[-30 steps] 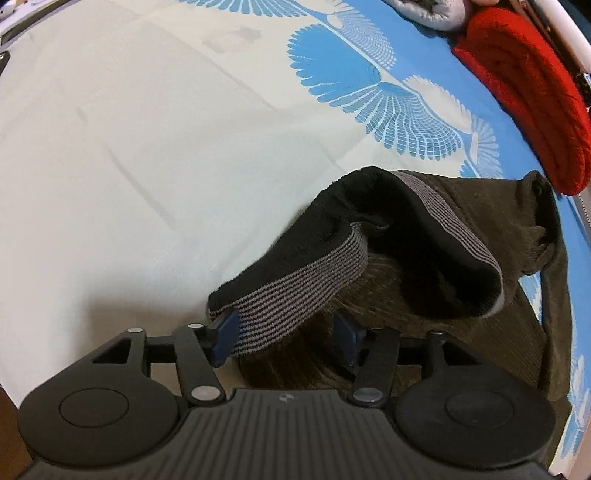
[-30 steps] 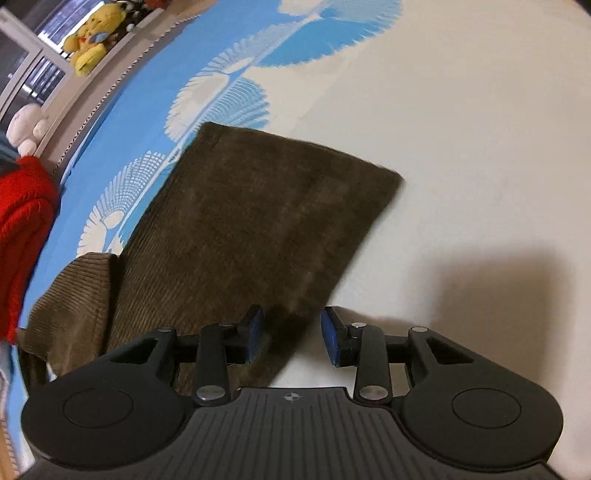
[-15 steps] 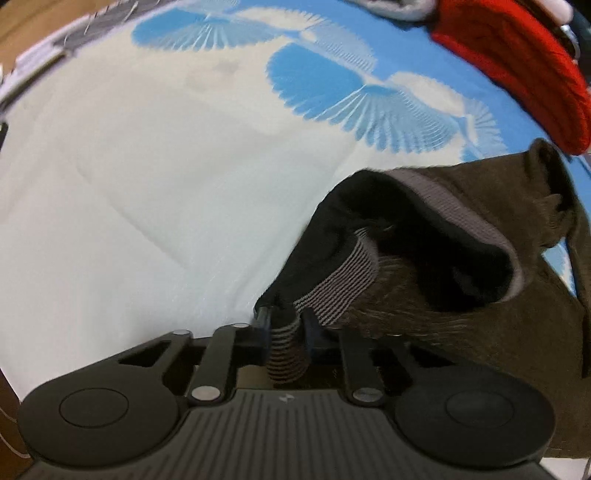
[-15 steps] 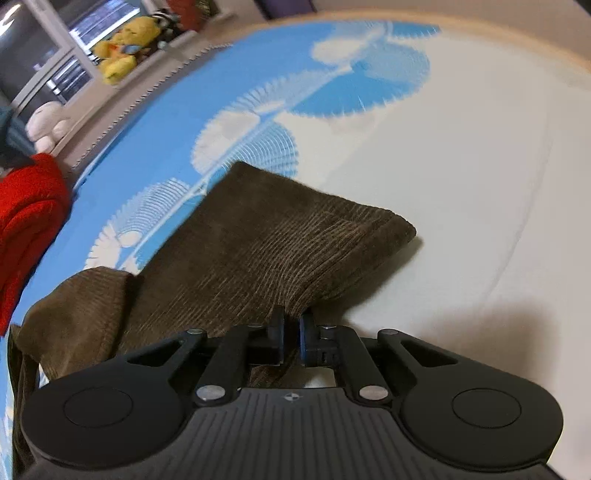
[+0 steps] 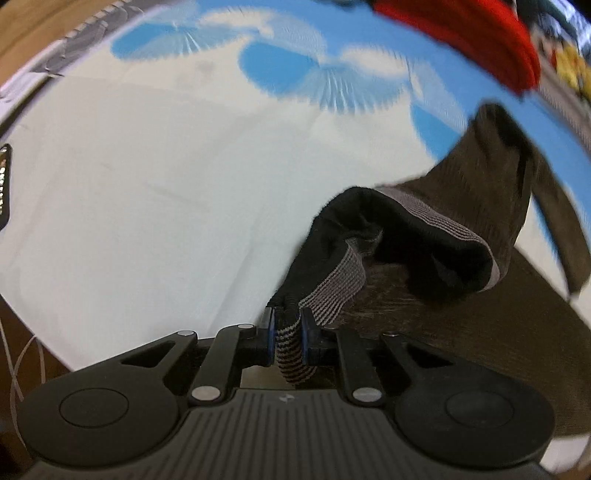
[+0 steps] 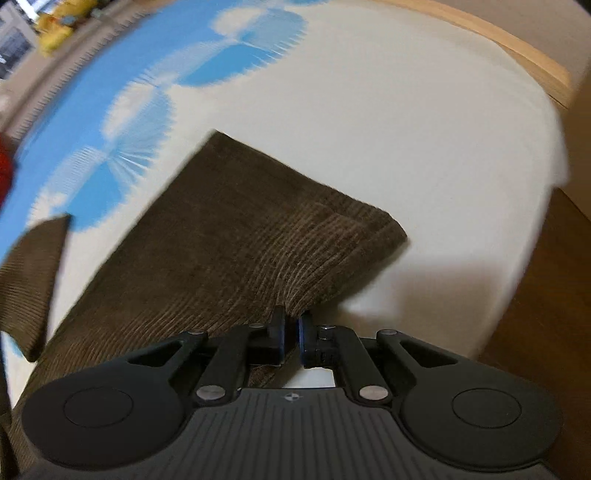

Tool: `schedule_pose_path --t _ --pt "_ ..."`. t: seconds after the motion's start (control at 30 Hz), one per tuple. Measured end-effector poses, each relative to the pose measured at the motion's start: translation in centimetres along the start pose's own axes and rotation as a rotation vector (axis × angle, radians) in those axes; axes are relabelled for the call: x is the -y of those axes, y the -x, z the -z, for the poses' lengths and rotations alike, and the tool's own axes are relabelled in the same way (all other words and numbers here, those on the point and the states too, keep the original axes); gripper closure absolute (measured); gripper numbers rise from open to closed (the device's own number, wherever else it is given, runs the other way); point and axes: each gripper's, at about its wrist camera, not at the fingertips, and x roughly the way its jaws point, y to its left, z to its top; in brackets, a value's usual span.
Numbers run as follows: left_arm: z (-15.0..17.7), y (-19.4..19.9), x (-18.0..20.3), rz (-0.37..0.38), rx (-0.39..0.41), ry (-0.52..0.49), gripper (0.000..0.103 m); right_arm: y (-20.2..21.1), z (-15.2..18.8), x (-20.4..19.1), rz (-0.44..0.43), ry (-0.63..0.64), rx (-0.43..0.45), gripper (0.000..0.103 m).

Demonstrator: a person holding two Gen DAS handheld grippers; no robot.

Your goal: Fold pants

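1. The left gripper [image 5: 287,334] is clamped on the striped grey elastic waistband [image 5: 332,291] of the brown corduroy pants [image 5: 491,206]; the band is pinched between its blue pads and bunches out beneath them.
2. From that grip the waistband rises and opens into a dark loop (its black lining faces the camera), with the rest of the brown fabric trailing off to the right over the bedsheet [image 5: 147,192].
3. The right gripper [image 6: 291,334] is pinched tight on the edge of a pant leg [image 6: 229,236], just short of the hem corner, and the ribbed cloth puckers up toward its pads.
4. The leg lies across the white and blue fan-patterned sheet, its far end flat.
5. A red knitted garment [image 5: 465,40] sits at the far edge of the bed, well apart from the pants; a yellow plush toy [image 6: 59,26] is blurred beyond.
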Motion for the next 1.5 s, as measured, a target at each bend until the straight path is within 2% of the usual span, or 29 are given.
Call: schedule_pose_path --t 0.07,0.1,0.13,0.2,0.27,0.3,0.33,0.4,0.43,0.47,0.5,0.57,0.67,0.7,0.73,0.77,0.8,0.9,0.93,0.97,1.0,1.03,1.07,1.23,1.3,1.4,1.5 --pt "0.4 -0.9 0.3 0.001 -0.087 -0.044 0.085 -0.1 0.1 1.6 0.037 -0.042 -0.049 0.097" --pt "0.5 -1.0 0.5 -0.009 -0.099 -0.062 0.084 -0.2 0.2 2.2 0.04 -0.058 -0.068 0.096" --pt "0.3 -0.7 0.9 -0.03 -0.078 -0.082 0.083 -0.3 0.2 2.3 0.025 -0.059 -0.085 0.093" --pt "-0.4 0.6 1.6 -0.075 0.017 -0.105 0.076 0.0 0.2 1.8 0.009 -0.038 -0.074 0.09" --pt "-1.0 2.6 2.7 -0.078 0.157 -0.122 0.072 1.0 -0.1 0.6 0.019 -0.005 -0.003 0.084" --pt "-1.2 3.4 3.6 -0.029 0.213 -0.143 0.072 1.6 -0.2 -0.4 0.023 0.017 0.046 0.083" --pt "-1.2 4.0 4.6 0.035 0.243 -0.168 0.067 2.3 -0.4 -1.3 0.016 0.044 0.114 0.082" --pt "-1.1 4.4 7.2 0.136 0.261 -0.25 0.057 3.8 -0.4 -3.6 -0.033 0.141 0.266 0.082" --pt "-0.9 4.4 8.6 0.154 0.262 -0.314 0.047 4.6 -0.2 -5.1 -0.063 0.204 0.337 0.082" --pt "-0.3 4.2 10.6 0.154 0.259 -0.412 0.039 5.2 0.1 -6.5 -0.091 0.267 0.394 0.081" --pt "0.2 3.8 12.4 0.141 0.259 -0.503 0.036 5.6 0.4 -7.8 -0.12 0.322 0.432 0.081" --pt "1.6 2.4 15.7 0.106 0.247 -0.649 0.032 6.0 1.2 -10.4 -0.179 0.418 0.458 0.08" --pt "3.4 -0.2 19.0 0.021 0.196 -0.841 0.032 5.5 2.4 -14.2 -0.261 0.534 0.423 0.077" --pt "3.9 -1.2 19.3 -0.029 0.202 -0.898 0.037 5.2 2.6 -15.3 -0.277 0.572 0.411 0.077" --pt "4.0 -2.1 19.7 -0.082 0.207 -0.958 0.052 5.0 3.0 -16.3 -0.288 0.605 0.402 0.076" --pt "3.8 -2.4 19.6 -0.1 0.209 -0.979 0.082 4.8 3.3 -17.2 -0.299 0.637 0.392 0.076" --pt "3.1 -2.1 18.9 -0.125 0.234 -0.943 0.082 4.5 3.7 -18.3 -0.311 0.674 0.38 0.076" --pt "-2.5 1.6 14.0 -0.306 0.453 -0.483 0.081 4.1 4.8 -21.5 -0.337 0.752 0.353 0.075" --pt "-3.7 2.5 12.6 -0.39 0.514 -0.369 0.083 3.7 5.2 -22.5 -0.346 0.775 0.339 0.075" --pt "-4.5 3.0 11.7 -0.472 0.558 -0.288 0.075 4.1 5.7 -23.6 -0.352 0.792 0.33 0.075" --pt "-4.9 3.3 11.2 -0.485 0.57 -0.244 0.068 4.1 6.2 -24.4 -0.361 0.809 0.319 0.075" --pt "-5.1 3.5 10.8 -0.457 0.572 -0.21 0.062 3.8 6.6 -25.3 -0.374 0.828 0.306 0.075" --pt "-5.0 3.5 10.9 -0.434 0.567 -0.197 0.062 3.9 7.4 -26.1 -0.382 0.843 0.296 0.075" --pt "-4.0 2.5 14.0 -0.369 0.542 -0.324 0.062 2.4 9.6 -30.2 -0.413 0.942 0.232 0.069" --pt "-3.6 1.9 14.9 -0.296 0.504 -0.354 0.062 1.2 10.4 -31.7 -0.415 0.989 0.209 0.066" --pt "-3.1 0.3 16.1 -0.163 0.446 -0.348 0.062 -1.0 12.4 -34.3 -0.405 1.082 0.165 0.063" --pt "-2.8 -0.4 17.8 -0.012 0.397 -0.317 0.062 -3.6 14.4 -36.2 -0.347 1.192 0.142 0.06"
